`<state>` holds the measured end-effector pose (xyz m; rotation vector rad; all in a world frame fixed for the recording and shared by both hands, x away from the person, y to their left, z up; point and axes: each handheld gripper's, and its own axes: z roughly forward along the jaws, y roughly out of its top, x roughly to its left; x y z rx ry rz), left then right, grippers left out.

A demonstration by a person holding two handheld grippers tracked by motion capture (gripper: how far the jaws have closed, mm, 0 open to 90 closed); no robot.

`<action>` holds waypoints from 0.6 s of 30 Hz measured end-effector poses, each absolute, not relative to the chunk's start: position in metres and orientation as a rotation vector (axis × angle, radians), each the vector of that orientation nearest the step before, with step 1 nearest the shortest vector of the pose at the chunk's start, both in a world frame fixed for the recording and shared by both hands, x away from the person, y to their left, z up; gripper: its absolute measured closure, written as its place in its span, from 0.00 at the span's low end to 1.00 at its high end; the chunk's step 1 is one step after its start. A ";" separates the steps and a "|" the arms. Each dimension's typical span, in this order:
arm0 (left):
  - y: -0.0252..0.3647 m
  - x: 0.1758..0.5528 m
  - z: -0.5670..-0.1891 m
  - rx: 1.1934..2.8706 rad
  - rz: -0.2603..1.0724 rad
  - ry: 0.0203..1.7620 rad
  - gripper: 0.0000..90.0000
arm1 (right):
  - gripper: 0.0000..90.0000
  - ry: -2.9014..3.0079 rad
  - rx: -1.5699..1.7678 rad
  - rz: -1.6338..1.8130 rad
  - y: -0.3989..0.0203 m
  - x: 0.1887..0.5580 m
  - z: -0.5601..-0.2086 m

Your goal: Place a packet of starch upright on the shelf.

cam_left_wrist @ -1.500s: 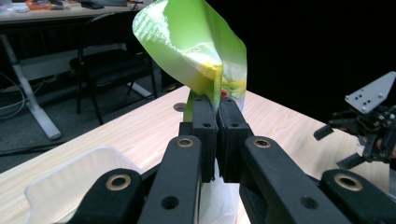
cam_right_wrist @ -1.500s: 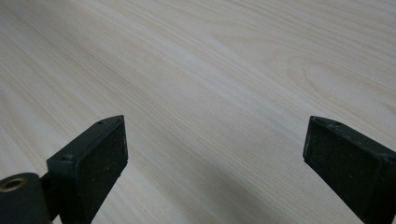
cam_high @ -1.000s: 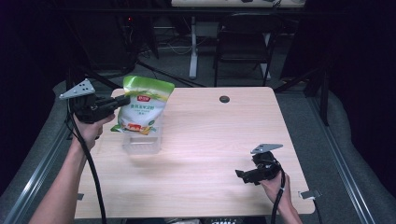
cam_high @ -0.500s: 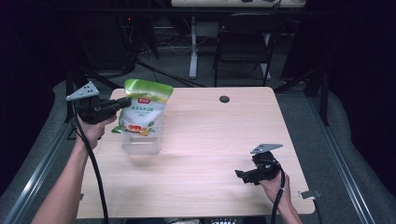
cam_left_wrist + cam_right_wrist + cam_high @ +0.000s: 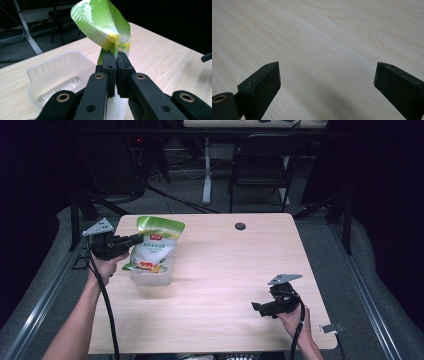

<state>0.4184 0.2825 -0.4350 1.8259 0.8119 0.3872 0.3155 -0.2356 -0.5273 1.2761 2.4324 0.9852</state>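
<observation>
Left gripper (image 5: 134,239) pinches our green pouch (image 5: 152,247) at table's (image 5: 225,270) nine o'clock, over clear tub (image 5: 151,277). Right gripper (image 5: 258,307), five o'clock, gapes empty above pale wood. Dark room, chair (image 5: 260,167) at twelve.

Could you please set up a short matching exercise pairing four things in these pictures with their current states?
1. left gripper
2. right gripper
3. green bag
4. clear tub

a. empty, on the table
b. open over bare wood
c. pinched at its edge
d. shut on something

Pairs: 1-d, 2-b, 3-c, 4-a
</observation>
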 end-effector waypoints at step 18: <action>0.298 0.420 -0.455 1.906 0.372 0.932 0.95 | 0.07 2.448 1.273 0.986 -0.235 0.316 -0.528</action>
